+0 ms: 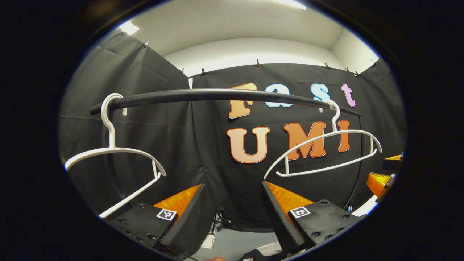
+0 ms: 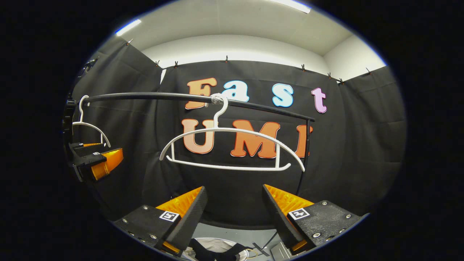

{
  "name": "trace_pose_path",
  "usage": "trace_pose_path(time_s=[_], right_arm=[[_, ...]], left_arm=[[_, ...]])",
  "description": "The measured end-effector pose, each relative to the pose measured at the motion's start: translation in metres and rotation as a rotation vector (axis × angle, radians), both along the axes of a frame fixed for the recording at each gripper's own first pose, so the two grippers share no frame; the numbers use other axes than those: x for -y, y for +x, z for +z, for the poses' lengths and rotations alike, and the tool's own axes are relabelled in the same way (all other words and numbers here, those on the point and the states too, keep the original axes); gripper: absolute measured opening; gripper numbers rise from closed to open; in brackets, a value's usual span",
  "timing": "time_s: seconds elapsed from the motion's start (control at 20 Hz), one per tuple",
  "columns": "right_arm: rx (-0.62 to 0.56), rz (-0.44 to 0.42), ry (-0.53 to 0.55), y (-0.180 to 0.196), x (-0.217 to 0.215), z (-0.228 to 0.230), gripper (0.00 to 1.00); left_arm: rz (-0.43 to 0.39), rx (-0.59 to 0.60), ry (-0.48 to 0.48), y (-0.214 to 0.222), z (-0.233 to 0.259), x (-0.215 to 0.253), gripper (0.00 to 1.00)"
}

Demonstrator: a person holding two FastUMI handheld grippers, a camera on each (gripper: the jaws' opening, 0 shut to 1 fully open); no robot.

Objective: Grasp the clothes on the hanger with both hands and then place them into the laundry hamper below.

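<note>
Both hangers bare; my grippers hang open below the rail.

My left gripper and right gripper spread, gripping nothing; dark clothes lie beneath the jaws, likely in the hamper — release looks done.

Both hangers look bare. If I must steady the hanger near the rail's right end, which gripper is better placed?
Right, probably. That hanger hangs centred ahead of the open right gripper. From the open left gripper it sits off to one side, the other hanger opposite.
</note>
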State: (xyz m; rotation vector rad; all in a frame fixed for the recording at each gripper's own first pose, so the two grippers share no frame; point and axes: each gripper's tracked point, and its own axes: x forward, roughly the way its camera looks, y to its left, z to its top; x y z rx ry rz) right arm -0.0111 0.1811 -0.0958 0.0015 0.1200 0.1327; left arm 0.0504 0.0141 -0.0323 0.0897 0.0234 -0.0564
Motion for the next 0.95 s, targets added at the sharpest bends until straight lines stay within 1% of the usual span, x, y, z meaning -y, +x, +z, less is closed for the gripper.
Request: trace_pose_path(time_s=[0.05,0.1,0.3,0.35,0.5,0.6,0.65,0.7,0.75,0.8,0.95], right_arm=[[0.001,-0.001,-0.001,0.0,0.0,0.001,0.94],[0.002,-0.002,-0.004,0.0,-0.001,0.002,0.94],[0.004,-0.002,-0.006,-0.002,-0.004,0.005,0.94],[0.005,-0.002,-0.005,-0.003,-0.004,0.006,0.94],[-0.001,0.0,-0.005,-0.003,-0.004,0.004,0.94],[-0.004,0.002,-0.011,-0.003,-0.005,0.002,0.94],[-0.004,0.002,-0.013,-0.003,-0.005,0.002,0.94],[-0.003,0.001,-0.013,-0.003,-0.005,0.002,0.98],[-0.002,0.0,-0.011,-0.003,-0.005,0.002,0.98],[-0.001,-0.001,-0.01,-0.002,-0.004,0.002,0.94],[0.0,-0.006,-0.005,-0.003,-0.001,0.003,0.94]], left_arm=[[0.003,-0.001,-0.001,-0.001,-0.001,-0.001,0.97],[0.005,-0.001,0.0,-0.001,-0.001,-0.002,0.95],[0.011,-0.004,-0.01,-0.004,-0.001,-0.008,0.95],[0.012,-0.004,-0.01,-0.004,-0.001,-0.009,0.97],[0.019,-0.002,-0.005,-0.003,-0.002,-0.012,0.99],[0.023,-0.011,-0.005,-0.003,-0.007,-0.011,0.95],[0.024,-0.012,-0.007,-0.002,-0.007,-0.011,0.95],[0.027,-0.012,-0.008,-0.001,-0.008,-0.013,0.95],[0.03,-0.009,-0.008,0.0,-0.008,-0.013,0.97],[0.033,-0.008,-0.008,-0.001,-0.007,-0.014,0.96],[0.039,-0.004,-0.005,-0.003,-0.005,-0.017,0.96]])
